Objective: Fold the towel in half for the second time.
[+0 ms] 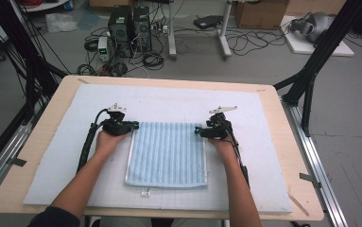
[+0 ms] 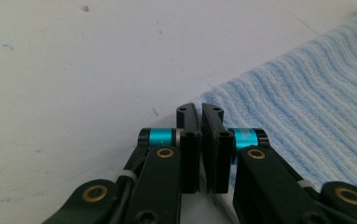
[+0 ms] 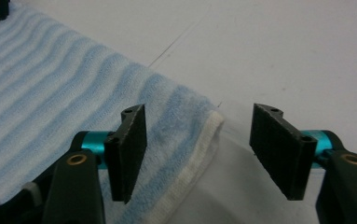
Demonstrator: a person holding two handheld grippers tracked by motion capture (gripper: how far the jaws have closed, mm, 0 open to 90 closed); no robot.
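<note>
A light blue striped towel [image 1: 167, 153] lies flat on the white mat, folded into a rectangle. My left gripper [image 1: 135, 126] sits at the towel's far left corner. In the left gripper view its jaws [image 2: 199, 109] are pressed together, with the towel [image 2: 306, 107] corner running in at their tips. My right gripper [image 1: 198, 130] is at the far right corner. In the right gripper view it [image 3: 198, 112] stands open low over the mat. The white-hemmed corner of the towel [image 3: 50, 93] lies between the pads, untouched by them.
The white mat [image 1: 263, 142] covers most of a wooden table [image 1: 294, 156] and has bare room on all sides of the towel. A small white tag [image 1: 145, 193] lies at the towel's near edge. Black frame posts [image 1: 311, 71] flank the table.
</note>
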